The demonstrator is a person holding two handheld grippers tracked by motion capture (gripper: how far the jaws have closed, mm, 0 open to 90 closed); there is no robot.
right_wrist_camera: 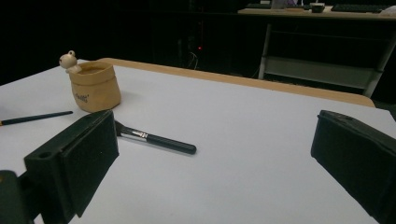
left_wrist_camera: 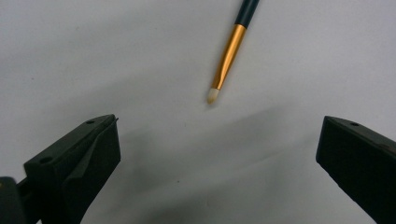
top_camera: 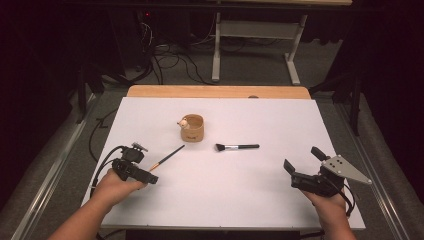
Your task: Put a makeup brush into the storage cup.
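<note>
A thin brush point(top_camera: 168, 156) with a dark handle, gold ferrule and pale tip lies left of centre on the white table point(top_camera: 220, 200). My left gripper point(top_camera: 146, 163) hovers open right at its tip; in the left gripper view the brush point(left_wrist_camera: 232, 49) points down between the wide-apart jaws of that gripper point(left_wrist_camera: 218, 122), touching neither. A black makeup brush point(top_camera: 237, 147) lies flat near the middle. Behind it stands a tan fabric pot point(top_camera: 192, 128) with a small figure on its rim. My right gripper point(top_camera: 302, 160) is open at the right, empty; in its own view the gripper point(right_wrist_camera: 215, 116) faces the black brush point(right_wrist_camera: 156, 138) and the pot point(right_wrist_camera: 95, 86).
The table's wooden far edge point(top_camera: 220, 91) runs behind the white surface. Beyond it are a dark floor with cables and a metal desk frame point(top_camera: 255, 45). Each forearm comes in from the bottom corners. The thin brush point(right_wrist_camera: 35, 117) shows at the left of the right gripper view.
</note>
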